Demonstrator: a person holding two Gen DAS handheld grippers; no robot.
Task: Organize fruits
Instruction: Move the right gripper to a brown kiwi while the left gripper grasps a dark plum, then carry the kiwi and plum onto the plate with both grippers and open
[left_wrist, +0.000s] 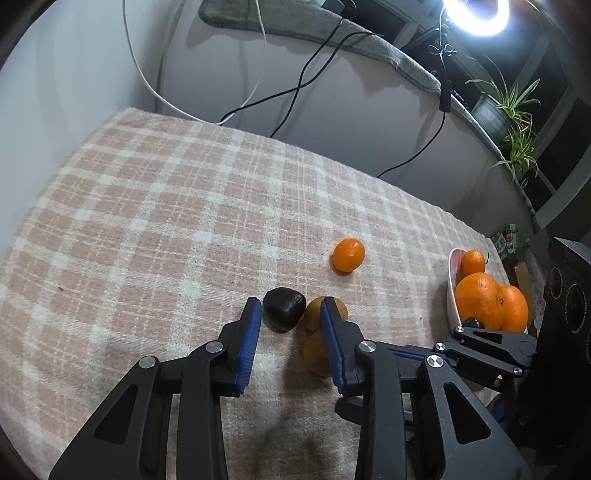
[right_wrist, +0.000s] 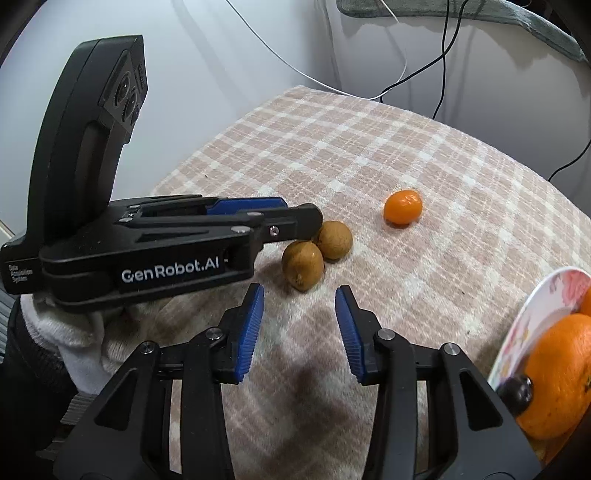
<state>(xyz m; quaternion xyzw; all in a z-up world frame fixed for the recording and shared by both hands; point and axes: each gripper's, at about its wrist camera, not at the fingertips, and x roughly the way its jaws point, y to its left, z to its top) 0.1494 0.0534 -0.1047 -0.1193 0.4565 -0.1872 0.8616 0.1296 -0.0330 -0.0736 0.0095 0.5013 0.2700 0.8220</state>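
Left hand-held gripper (left_wrist: 290, 314) released, jaws straddling dark fruit (left_wrist: 283, 308), pads not pressing. Right hand-held gripper (right_wrist: 299, 295) released, empty, near two kiwis (right_wrist: 317, 254). Step: grasping dark fruit. Next: clench, carry to bowl (left_wrist: 451, 288) at table's right edge.

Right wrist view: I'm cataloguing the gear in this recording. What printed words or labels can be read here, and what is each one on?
"GenRobot.AI": white letters on the side of the left tool's black body.
Small white print at the body's left end: too small to read.
Lens ring lettering on the right tool's camera housing in the left wrist view: blurred, unreadable.
Green packet beyond the table there: print unreadable.
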